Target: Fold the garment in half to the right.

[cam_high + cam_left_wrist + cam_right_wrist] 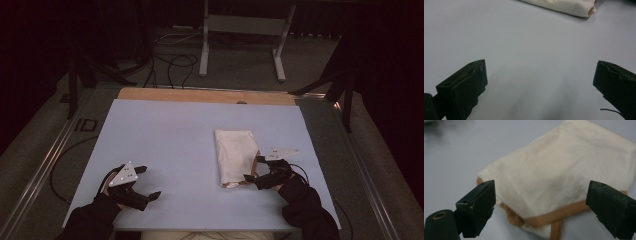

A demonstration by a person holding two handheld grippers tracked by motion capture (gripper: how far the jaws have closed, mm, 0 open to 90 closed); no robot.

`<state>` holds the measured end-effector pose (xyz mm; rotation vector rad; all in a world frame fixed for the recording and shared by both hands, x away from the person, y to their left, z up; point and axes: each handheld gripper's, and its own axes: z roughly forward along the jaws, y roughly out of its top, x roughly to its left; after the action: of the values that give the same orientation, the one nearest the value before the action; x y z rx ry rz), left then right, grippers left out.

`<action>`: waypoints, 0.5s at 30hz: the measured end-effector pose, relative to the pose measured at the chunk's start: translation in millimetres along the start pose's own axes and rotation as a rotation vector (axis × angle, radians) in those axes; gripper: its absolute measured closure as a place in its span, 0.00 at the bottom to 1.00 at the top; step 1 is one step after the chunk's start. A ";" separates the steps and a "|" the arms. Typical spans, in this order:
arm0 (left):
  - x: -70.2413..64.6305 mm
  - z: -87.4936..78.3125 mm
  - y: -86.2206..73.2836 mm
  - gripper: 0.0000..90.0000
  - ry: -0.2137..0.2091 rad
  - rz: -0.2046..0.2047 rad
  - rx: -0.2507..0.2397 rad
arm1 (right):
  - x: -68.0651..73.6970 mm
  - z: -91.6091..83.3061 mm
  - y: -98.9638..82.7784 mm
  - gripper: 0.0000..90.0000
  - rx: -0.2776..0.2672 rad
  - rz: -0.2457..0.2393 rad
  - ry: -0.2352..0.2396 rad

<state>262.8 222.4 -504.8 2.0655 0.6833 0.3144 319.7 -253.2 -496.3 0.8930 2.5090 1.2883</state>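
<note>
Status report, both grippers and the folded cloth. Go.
Left gripper open over bare table, nothing held. Right gripper open at the near edge of the folded cream cloth, not clamped. Nothing in the way.

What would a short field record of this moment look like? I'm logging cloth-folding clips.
item: folded cream cloth with tan trim, lying flat
surface: pale blue table
right tongs: open, at the cloth's near right edge, jaws either side of its trimmed corner
left tongs: open, over bare table, apart from the cloth
contact: cannot tell whether the right tongs touch the cloth
</note>
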 end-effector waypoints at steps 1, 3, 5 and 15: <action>0.0 -0.3 -0.1 0.00 0.003 -0.001 -0.002 | 0.4 -1.4 -2.5 0.10 -0.002 0.004 0.002; 0.2 -1.0 -0.3 0.00 0.004 -0.001 -0.003 | 1.1 -4.0 -7.0 0.10 -0.002 0.000 -0.002; 0.4 -1.4 -0.6 0.00 0.007 0.002 -0.003 | 1.9 -7.0 -10.7 0.10 0.001 0.002 -0.005; 1.7 -1.7 -2.2 0.00 0.011 0.000 -0.003 | 4.0 -17.0 -29.8 0.10 0.012 0.016 -0.031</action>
<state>262.6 225.5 -505.7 2.0624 0.6898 0.3268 296.6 -275.6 -509.0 0.9306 2.4936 1.2557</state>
